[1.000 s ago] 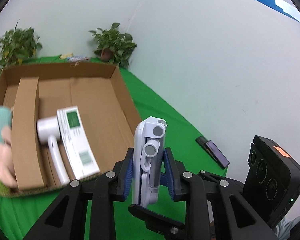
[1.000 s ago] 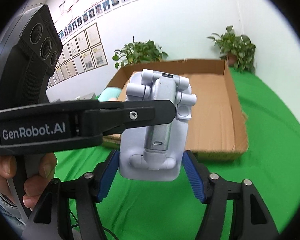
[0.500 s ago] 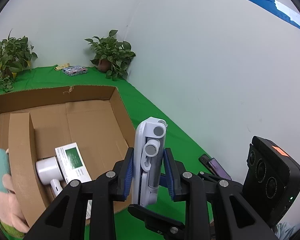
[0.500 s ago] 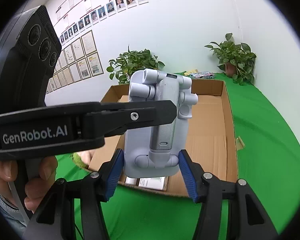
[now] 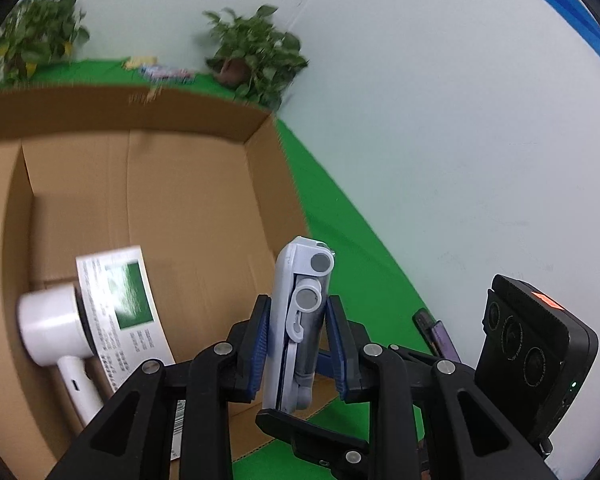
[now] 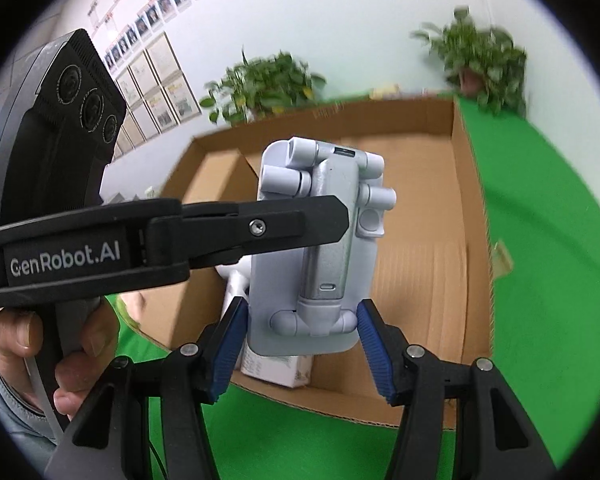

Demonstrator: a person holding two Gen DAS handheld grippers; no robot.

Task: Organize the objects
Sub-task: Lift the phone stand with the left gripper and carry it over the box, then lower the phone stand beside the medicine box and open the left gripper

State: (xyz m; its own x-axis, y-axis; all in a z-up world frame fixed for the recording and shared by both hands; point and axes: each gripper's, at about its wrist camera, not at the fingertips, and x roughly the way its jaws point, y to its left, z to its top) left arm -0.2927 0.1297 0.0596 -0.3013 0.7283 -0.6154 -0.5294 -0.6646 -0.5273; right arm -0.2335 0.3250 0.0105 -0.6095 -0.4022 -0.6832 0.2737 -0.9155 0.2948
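A pale blue folded phone stand is held upright by both grippers over the near edge of an open cardboard box. My left gripper is shut on its thin sides. In the right wrist view my right gripper has its blue pads against the stand's wide bottom edges, shut on it, and the left gripper's black finger crosses in front. The box holds a white handheld device and a white and green carton.
The box stands on a green cloth. A cardboard divider splits the box at its left. Potted plants stand along the white wall behind. A dark phone lies on the cloth at the right.
Both grippers and the stand have moved forward and down towards the box, which now looks larger and closer. The hand with the teal object at the left has gone from the left wrist view.
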